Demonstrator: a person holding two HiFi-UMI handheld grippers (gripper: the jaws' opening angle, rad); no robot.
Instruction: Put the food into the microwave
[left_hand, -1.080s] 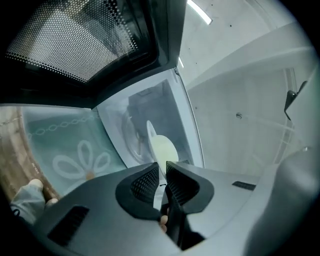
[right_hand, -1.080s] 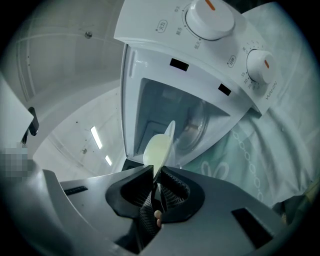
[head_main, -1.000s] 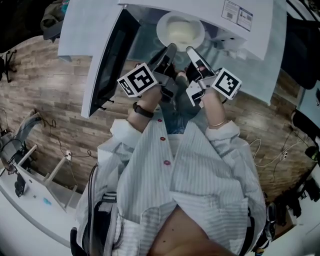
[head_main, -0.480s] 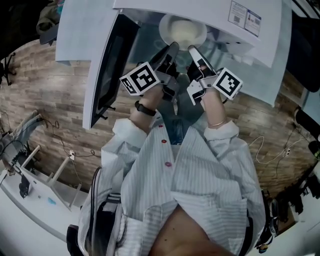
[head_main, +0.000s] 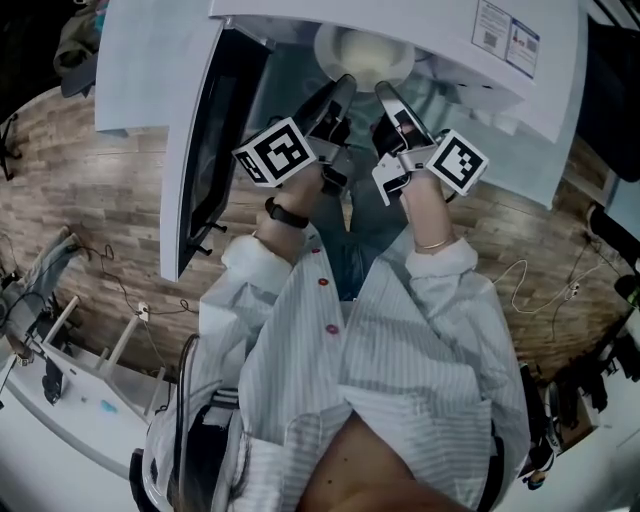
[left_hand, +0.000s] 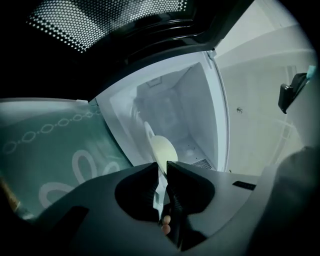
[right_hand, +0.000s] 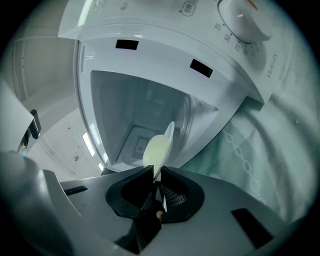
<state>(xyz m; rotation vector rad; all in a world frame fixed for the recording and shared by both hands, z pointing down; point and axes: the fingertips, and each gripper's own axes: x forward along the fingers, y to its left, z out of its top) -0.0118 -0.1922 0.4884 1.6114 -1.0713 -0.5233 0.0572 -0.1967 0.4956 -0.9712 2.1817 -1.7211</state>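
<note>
I log both tongs clamped on the plate of pale food (head_main: 365, 50), left gripper (head_main: 340, 95) on its left rim, right gripper (head_main: 388, 100) on its right, equally near; the plate sits at the open microwave's (head_main: 520, 70) mouth, cavity dead ahead.

Head view steeply downward; both gripper views close, toward shared microwave (right_hand: 150, 55)

At microwave (head_main: 440, 40) mouth, plate (head_main: 362, 50); door (head_main: 150, 90) left
</note>
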